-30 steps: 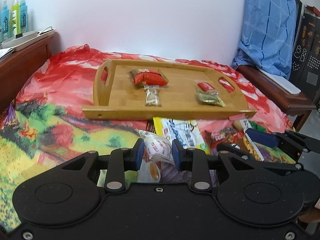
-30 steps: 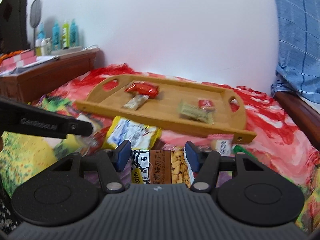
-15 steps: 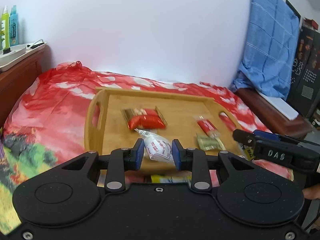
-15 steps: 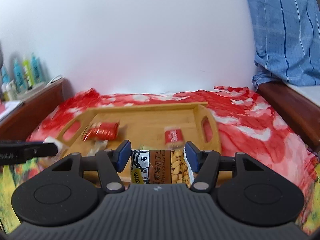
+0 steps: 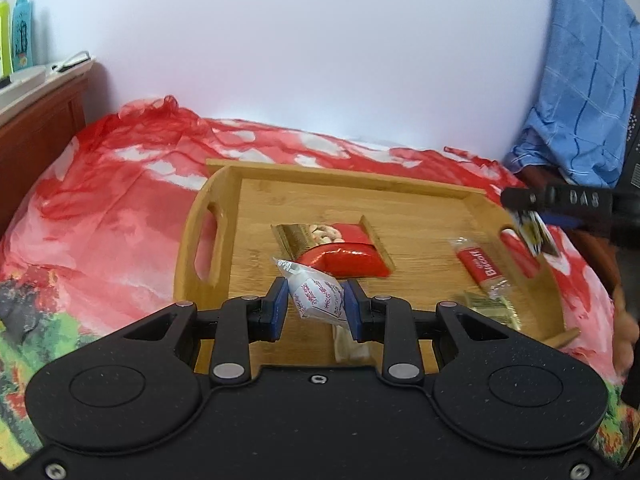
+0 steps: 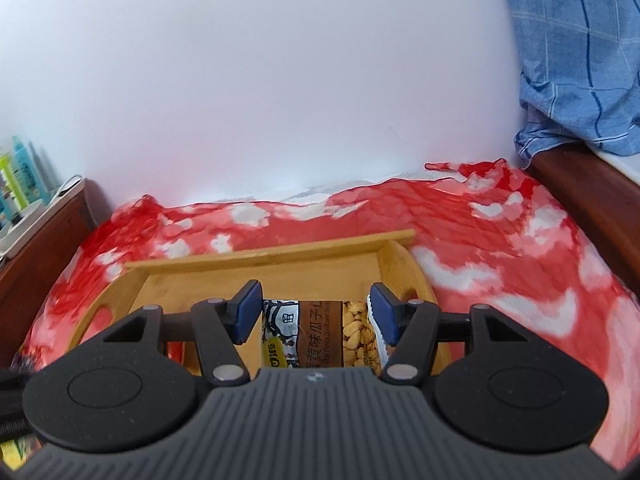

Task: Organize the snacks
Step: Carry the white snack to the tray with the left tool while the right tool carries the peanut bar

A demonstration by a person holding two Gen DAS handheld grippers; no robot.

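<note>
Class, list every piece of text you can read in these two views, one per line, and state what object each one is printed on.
"Biscoff": red biscuit wrapper on the wooden tray.
"DAS": side of the right claw, seen from the left wrist.
"Sunflower Seeds", partly cut off, beside Chinese characters: sunflower seed packet in that claw.
Red print on the white packet in the left claw: too small to read.

Left tongs [image 5: 315, 307] matte blk, blue pads [image 5: 277, 309], silver screws, right tongs [image 6: 314, 316] ribbed grey

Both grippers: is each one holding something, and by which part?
The left gripper pinches a small white snack packet across its middle. The right gripper clamps a sunflower seed packet by its two side edges. Both hang over the wooden tray.
</note>
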